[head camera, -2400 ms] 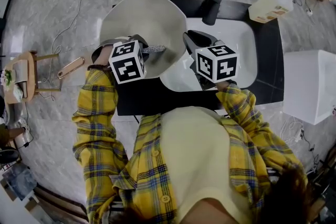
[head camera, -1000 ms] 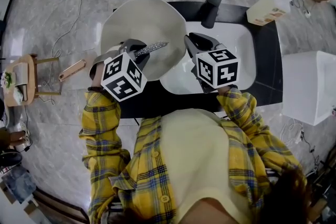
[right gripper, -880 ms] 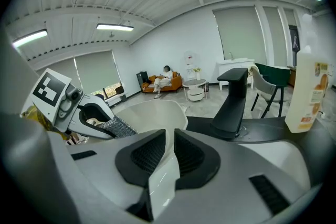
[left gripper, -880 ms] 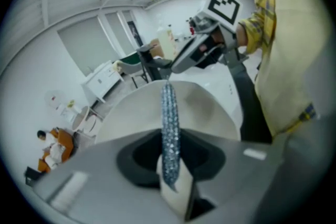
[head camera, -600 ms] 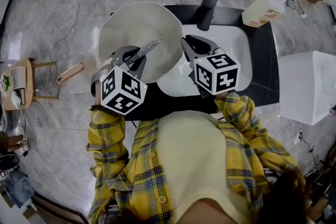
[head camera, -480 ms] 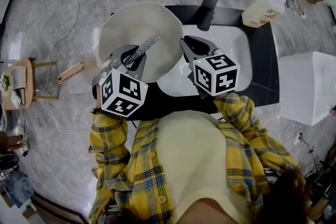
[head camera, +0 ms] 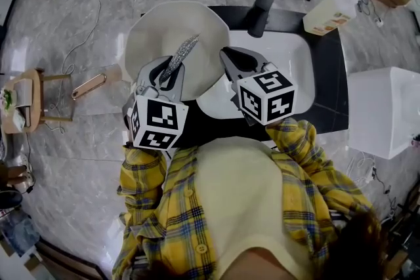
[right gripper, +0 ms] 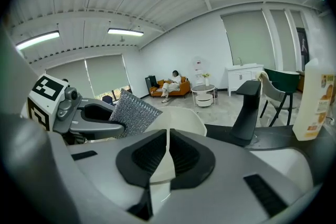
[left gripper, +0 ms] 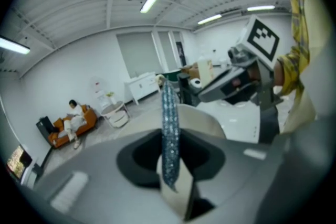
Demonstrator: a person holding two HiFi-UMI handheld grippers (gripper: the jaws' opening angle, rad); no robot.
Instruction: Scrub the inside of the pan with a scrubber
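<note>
— Jaws on the left gripper (head camera: 164, 73): how do they stand?

— Pressed together on the scrubber (head camera: 181, 54). The silver, glittery pad sticks straight out past the fingertips. The left gripper view catches it edge-on, a thin sparkling strip rising from between the jaws.

— And the right gripper (head camera: 228, 59)?

— Its jaws are clamped on the rim of the pan (head camera: 172, 26). In the right gripper view a thin cream edge runs between the two black pads, and the bowl of the pan spreads out just beyond them.

— Where is the pan's inside, taken from the left jaws?

— Directly ahead of them and beneath them. In the head view the scrubber's free end lies over the cream interior, near its middle. Whether it touches the surface I cannot tell.

— How do the two grippers lie to one another?

— Close, side by side, both pointing away from the person. Seen from the right jaws, the left gripper is just to their left, with the scrubber's broad face turned towards them.

— What lies around?

— To the right of the right jaws is a white sink (head camera: 289, 52) set in a black counter (head camera: 335, 95). Ahead of them and to the right stands a black faucet (head camera: 261, 6), with a pale bottle (head camera: 330, 12) further right. Far ahead, a person is on an orange sofa (right gripper: 184, 91).
</note>
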